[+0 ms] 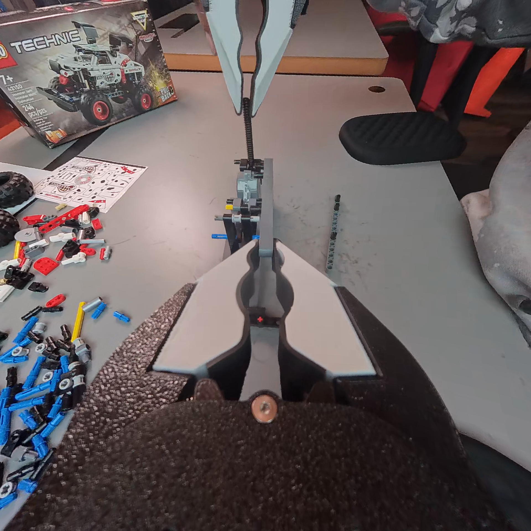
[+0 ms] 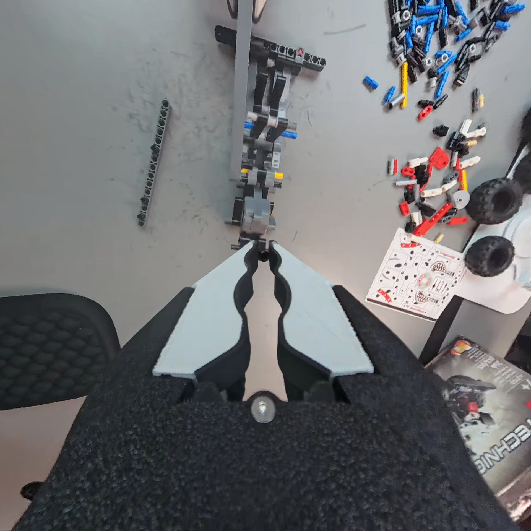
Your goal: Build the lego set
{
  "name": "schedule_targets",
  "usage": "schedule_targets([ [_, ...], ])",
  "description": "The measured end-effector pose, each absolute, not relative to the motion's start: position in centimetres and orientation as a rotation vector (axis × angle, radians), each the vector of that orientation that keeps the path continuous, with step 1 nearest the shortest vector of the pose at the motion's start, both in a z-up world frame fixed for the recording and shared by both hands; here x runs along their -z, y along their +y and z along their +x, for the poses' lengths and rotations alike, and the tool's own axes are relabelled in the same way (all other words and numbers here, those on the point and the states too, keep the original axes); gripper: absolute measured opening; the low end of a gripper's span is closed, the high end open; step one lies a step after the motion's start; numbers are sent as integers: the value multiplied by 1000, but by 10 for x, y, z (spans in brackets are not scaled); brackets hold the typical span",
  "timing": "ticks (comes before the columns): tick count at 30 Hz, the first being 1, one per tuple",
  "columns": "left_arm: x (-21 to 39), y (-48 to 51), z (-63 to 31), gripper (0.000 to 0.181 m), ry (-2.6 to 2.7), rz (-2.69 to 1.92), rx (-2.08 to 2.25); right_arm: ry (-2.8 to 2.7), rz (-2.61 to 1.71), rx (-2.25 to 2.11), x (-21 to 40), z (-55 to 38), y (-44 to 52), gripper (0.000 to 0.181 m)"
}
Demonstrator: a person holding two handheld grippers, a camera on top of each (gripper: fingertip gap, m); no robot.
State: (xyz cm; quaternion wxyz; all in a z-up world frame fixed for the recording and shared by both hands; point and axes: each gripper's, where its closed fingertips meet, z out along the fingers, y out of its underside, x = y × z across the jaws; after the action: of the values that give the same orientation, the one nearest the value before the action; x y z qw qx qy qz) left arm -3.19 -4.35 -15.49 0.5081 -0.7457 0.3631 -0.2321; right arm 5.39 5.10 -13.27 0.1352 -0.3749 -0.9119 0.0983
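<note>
Grey studless chassis (image 1: 265,201) clamped in left gripper (image 1: 265,247); right gripper (image 2: 262,244) pinches ribbed black hose (image 1: 249,132).

A scuffed grey worktop (image 1: 359,201) fills the left wrist view, with a black mesh chair armrest (image 1: 402,138) at two o'clock, a tan-edged table (image 1: 330,63) behind it at twelve, and red-orange chair parts (image 1: 500,74) over dark floor toward one o'clock.

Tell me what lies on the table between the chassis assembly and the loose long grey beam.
Nothing: in the right wrist view, only bare, scuffed table separates the chassis assembly from the long grey beam. The left wrist view agrees.
</note>
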Motion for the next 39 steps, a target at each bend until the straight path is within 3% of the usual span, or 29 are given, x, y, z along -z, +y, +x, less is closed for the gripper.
schedule_targets([
  [10,161,-44,-26,8,892,-1809,550,-2678,-1024,-373,160,16,27,0],
  [17,161,-42,-25,8,873,-1812,551,-2420,-1127,-616,124,36,49,21],
  [24,154,-35,-32,7,800,-1793,575,-2353,-1489,-615,215,121,99,31],
  [28,160,-34,-25,8,808,-1820,618,-2277,-1484,-747,235,115,92,25],
  [30,167,-43,-14,9,874,-1845,674,-2258,-1452,-743,235,110,92,8],
  [37,207,-54,8,9,1088,-1981,496,-2341,-1418,-656,216,115,89,7],
  [39,211,-55,8,22,1112,-2000,473,-2359,-1392,-607,203,114,88,7],
])
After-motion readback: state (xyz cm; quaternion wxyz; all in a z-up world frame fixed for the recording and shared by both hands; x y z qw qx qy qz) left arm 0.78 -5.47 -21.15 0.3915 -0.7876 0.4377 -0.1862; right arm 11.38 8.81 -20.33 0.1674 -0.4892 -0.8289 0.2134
